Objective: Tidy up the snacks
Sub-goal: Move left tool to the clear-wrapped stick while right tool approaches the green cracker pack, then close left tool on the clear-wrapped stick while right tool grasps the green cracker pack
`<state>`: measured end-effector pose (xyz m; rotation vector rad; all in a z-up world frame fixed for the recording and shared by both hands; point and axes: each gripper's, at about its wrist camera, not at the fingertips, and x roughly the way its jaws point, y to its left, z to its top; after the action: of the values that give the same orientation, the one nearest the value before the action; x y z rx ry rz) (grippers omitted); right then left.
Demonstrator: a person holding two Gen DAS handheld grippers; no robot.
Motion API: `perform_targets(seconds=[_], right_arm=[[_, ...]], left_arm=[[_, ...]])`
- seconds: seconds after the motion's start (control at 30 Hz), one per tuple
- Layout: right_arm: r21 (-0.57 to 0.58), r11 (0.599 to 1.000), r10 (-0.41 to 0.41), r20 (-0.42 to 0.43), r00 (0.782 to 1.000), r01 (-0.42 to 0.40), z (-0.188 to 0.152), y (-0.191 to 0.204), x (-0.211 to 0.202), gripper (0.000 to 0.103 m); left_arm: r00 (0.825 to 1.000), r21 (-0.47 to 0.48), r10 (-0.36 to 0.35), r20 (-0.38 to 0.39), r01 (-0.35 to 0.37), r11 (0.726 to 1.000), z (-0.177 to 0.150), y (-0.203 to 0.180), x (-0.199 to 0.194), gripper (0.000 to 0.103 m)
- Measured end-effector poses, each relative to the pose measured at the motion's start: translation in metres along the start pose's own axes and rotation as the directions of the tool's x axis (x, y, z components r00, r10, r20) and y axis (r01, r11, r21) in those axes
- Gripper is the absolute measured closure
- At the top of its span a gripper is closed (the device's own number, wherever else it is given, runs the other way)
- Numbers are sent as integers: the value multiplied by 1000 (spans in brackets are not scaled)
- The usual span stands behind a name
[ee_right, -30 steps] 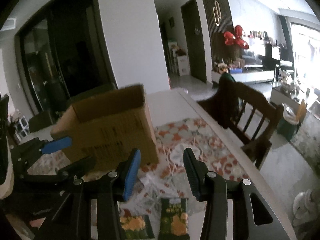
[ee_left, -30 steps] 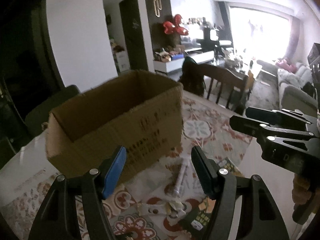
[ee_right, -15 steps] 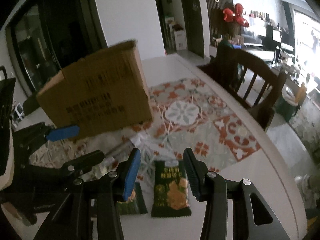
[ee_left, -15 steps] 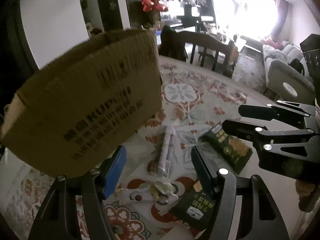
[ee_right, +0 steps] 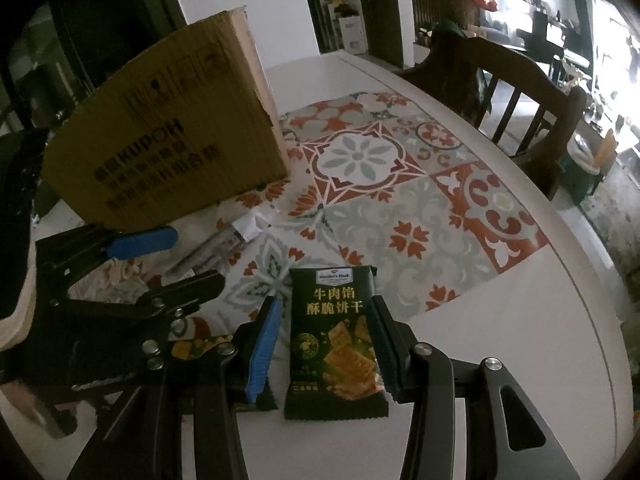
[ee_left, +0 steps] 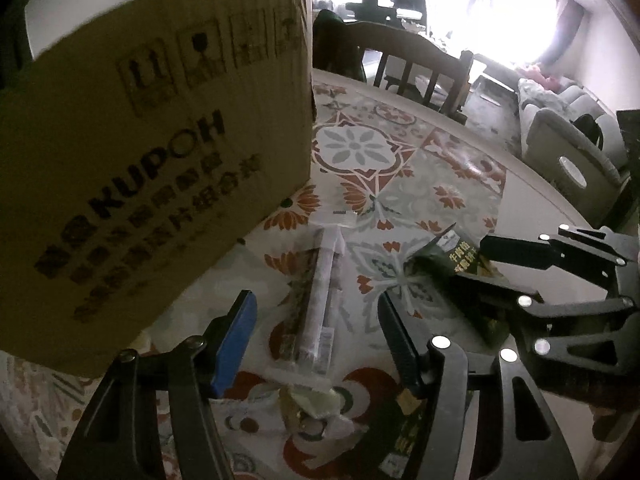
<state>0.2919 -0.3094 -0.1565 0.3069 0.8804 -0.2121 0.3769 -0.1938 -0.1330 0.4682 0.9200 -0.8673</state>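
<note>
A dark green cracker packet (ee_right: 332,332) lies flat on the patterned mat. My right gripper (ee_right: 324,302) is open and straddles it, pads beside its edges without pressing. In the left wrist view that packet (ee_left: 460,264) shows under the right gripper (ee_left: 516,276). A long clear packet (ee_left: 320,300) lies below my left gripper (ee_left: 316,298), whose jaws are closing with the pads clear of it. The left gripper (ee_right: 196,256) also shows in the right wrist view. A second green packet (ee_left: 404,432) and small pale wrappers (ee_left: 312,404) lie nearer. The cardboard box (ee_left: 140,160) stands at the left.
The box (ee_right: 168,140) stands upright at the back left of the white table (ee_right: 540,320), on a red and grey patterned mat (ee_right: 400,208). A dark wooden chair (ee_right: 500,72) stands at the far edge. The table's curved rim runs close on the right.
Both grippers have sunk toward the table and tipped downward. The green packet has come between the right fingers, the clear packet between the left ones. The box fills more of the view.
</note>
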Motion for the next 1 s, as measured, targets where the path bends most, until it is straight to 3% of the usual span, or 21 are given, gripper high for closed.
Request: perform_targets(seconds=[0.27,0.33,0.43,0.63,0.73,0.77,1.0], right_arm=[[8,999,-33,10,999,33,2,-4,0,57],[12,1000,-25,-5,1000,25,2,-5,3,48],[9,1000,-13,-11,1000,13,0,-4,4,47],[-8,999,-39,-11,999,39,-2,-2,8,47],[-19,998,-53,2,999,53,-3,-2,9,48],[-19,998,-55,9,998,55,-3,-3,9,56],[-12,999,-38,20,999,38,-3,-5,8,59]], left_arm=[[1000,-9,-8,-10,8,1000,5,-3,7,43],[1000,-12,-10,-14,10,1000,5,-2,8,43],[1000,-12,-7,-22,7,1000,5,-3,10,45],[999,-24,-1,-32,0,1000,6,-2,16,55],[1000,-25,3,-29,-4,1000,6,-3,15,69],[1000,-24,1,-29,-2,1000,6,-3,15,75],[1000,-39,16,-11,-16,999,4,-5,8,80]])
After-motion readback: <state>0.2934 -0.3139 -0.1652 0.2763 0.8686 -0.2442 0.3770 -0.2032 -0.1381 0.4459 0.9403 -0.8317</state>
